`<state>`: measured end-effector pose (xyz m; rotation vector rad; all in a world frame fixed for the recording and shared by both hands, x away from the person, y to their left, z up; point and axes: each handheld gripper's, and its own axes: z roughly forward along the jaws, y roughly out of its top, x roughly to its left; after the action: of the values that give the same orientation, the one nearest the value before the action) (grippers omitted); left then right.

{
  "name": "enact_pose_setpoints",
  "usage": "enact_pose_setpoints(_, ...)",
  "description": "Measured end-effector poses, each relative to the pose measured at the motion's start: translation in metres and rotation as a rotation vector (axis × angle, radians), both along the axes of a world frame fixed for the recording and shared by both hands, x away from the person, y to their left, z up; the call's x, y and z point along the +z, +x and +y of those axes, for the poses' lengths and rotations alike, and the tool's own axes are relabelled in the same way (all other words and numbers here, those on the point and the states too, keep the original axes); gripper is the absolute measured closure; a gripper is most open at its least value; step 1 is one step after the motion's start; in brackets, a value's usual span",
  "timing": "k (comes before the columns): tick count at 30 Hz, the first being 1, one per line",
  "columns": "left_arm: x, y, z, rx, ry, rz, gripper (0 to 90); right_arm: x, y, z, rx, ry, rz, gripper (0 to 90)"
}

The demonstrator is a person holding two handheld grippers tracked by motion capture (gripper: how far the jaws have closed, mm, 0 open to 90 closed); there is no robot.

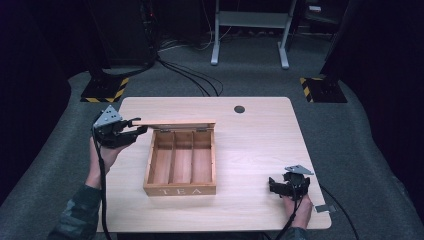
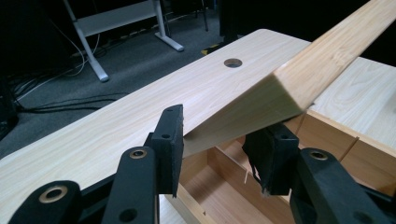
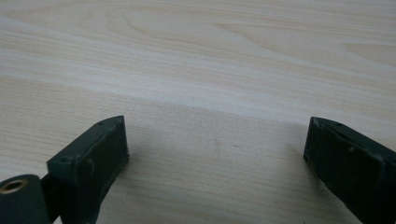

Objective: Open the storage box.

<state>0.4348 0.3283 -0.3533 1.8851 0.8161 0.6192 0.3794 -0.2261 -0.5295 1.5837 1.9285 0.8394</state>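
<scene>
A wooden box (image 1: 180, 190) marked TEA stands near the middle of the table (image 1: 260, 135), with three long compartments that look bare. Its hinged lid (image 1: 175, 122) is raised at the far side. My left gripper (image 1: 139, 126) is at the lid's left end. In the left gripper view the lid (image 2: 327, 51) slants up to the right from between the jaws of that gripper (image 2: 219, 154), and both pads press on it above the box wall (image 2: 327, 135). My right gripper (image 1: 274, 186) rests at the table's front right. It (image 3: 215, 154) is open over bare wood (image 3: 196, 56).
A round cable hole (image 1: 239, 109) sits near the table's far edge, also seen in the left gripper view (image 2: 232, 62). Beyond the table lie floor cables, a grey desk frame (image 1: 250, 30) and two stands with yellow-black bases (image 1: 105, 90).
</scene>
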Motion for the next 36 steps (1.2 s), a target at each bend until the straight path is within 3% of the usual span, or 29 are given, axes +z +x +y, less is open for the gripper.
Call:
enact_pose_setpoints(7, -0.013, -0.016, -0.002, 0.016, 0.002, -0.028, 57.2, 0.000, 0.000, 0.000, -0.002, 0.001, 0.001, 5.8)
enact_pose_setpoints(18, -0.037, -0.043, -0.006, 0.025, 0.046, -0.052, 56.2, 0.000, 0.000, 0.000, -0.007, 0.003, 0.005, 5.8)
enact_pose_setpoints(30, -0.068, -0.062, -0.005, 0.045, 0.000, -0.041, 53.6, 0.000, 0.000, 0.000, -0.007, 0.002, 0.004, 5.9)
enact_pose_setpoints(36, -0.087, -0.070, -0.004, 0.044, -0.022, -0.016, 52.2, 0.000, 0.000, 0.000, -0.006, 0.002, 0.005, 5.9)
